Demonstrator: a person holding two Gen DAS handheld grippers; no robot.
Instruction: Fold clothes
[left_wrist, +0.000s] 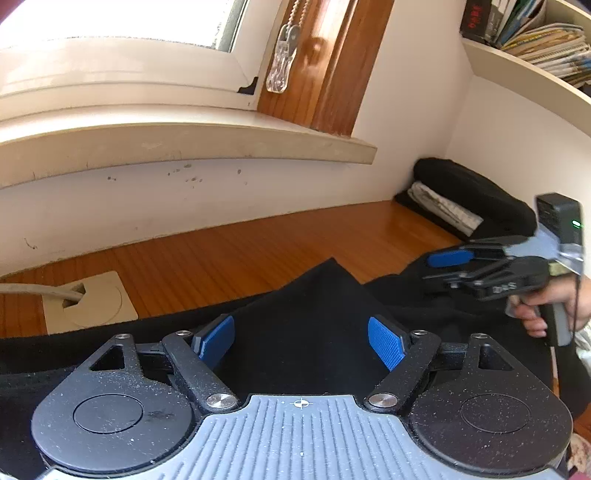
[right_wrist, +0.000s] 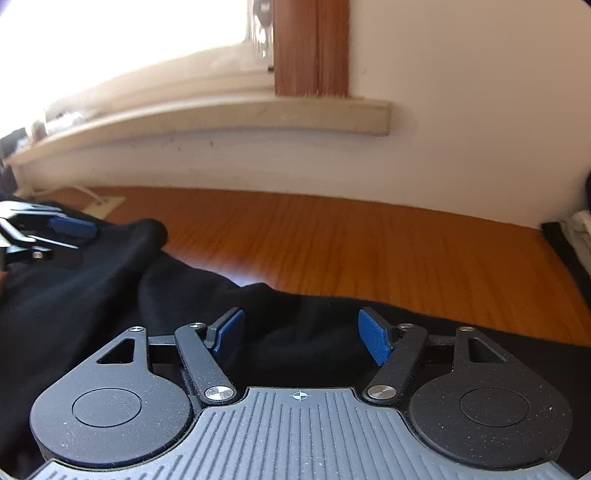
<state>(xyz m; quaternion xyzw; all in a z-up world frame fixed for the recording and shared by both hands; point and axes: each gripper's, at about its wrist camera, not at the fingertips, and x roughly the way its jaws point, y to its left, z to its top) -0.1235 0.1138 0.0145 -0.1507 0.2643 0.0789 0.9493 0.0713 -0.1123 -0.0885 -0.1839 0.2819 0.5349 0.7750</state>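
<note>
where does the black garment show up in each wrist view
Left wrist view: the black garment fills the lower middle, a peaked fold between the open fingers of the left tool, spreading right under the right tool.
Right wrist view: it covers the lower left and bottom, under the open right tool, reaching the left tool at the left edge.
Shared landmark: the beige window sill.
</note>
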